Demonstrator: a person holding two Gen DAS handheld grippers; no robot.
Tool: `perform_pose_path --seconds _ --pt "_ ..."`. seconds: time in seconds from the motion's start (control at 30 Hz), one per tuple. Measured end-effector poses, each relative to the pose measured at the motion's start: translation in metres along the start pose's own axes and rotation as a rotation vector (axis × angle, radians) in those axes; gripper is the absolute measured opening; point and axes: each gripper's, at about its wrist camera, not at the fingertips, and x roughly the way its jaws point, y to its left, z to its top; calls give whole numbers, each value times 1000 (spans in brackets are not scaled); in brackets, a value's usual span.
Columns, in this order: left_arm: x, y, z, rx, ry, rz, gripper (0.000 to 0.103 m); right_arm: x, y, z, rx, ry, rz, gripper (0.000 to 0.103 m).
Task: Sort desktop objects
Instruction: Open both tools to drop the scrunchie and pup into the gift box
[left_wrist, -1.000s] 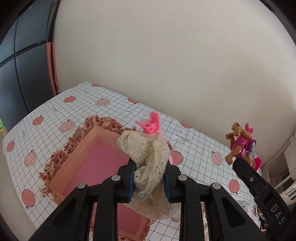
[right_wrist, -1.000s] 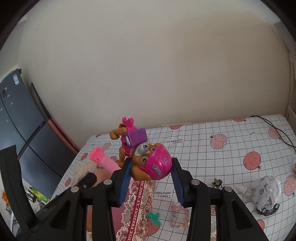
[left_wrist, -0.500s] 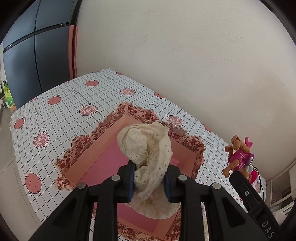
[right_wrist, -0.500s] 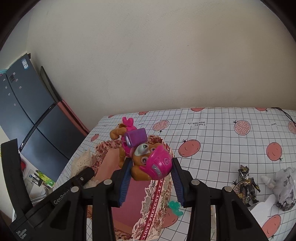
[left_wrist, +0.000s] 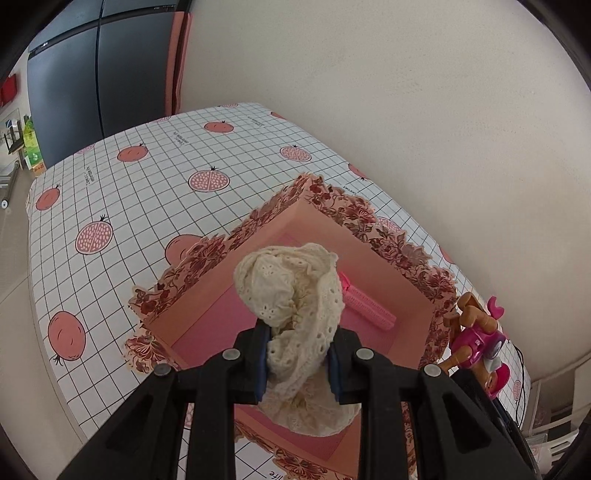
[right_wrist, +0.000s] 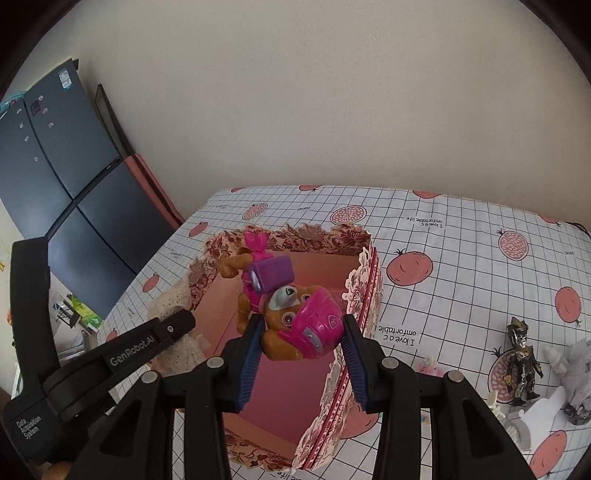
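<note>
The cream lace fabric bundle (left_wrist: 295, 295) is pinched between the blue pads of the left gripper (left_wrist: 298, 363), which is closed tight on it, and it hangs above the open pink box with a floral scalloped rim (left_wrist: 236, 240). Next to it, the pink and brown toy puppy with a purple backpack (right_wrist: 291, 314) sits head-down in the right gripper (right_wrist: 301, 356), whose jaws are clamped on its pink helmet; it too is over the box's mouth.

Only the left wrist view looks down to the box floor, where a pink ribbed comb-like piece (left_wrist: 367, 304) lies near the far wall, partly hidden behind the lace. The puppy shows there only at the right edge (left_wrist: 478, 343). The right wrist view blocks the box floor with the puppy, but opens up the rest of the table with its white grid cloth printed with pomegranates (right_wrist: 461, 236): a small dark armoured figurine (right_wrist: 521, 354) stands well to the right of the box, and a grey-white crumpled toy (right_wrist: 570, 373) lies just beyond it. A dark blue refrigerator (right_wrist: 55, 155) stands past the table's left end.
</note>
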Motion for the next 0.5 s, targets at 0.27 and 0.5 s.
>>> perform_pose_path --seconds 0.27,0.5 --pt "18 12 -3 -31 62 38 27 15 13 -10 -45 56 3 45" --pt "25 17 -5 -52 94 46 36 25 16 -16 -61 102 -10 45"
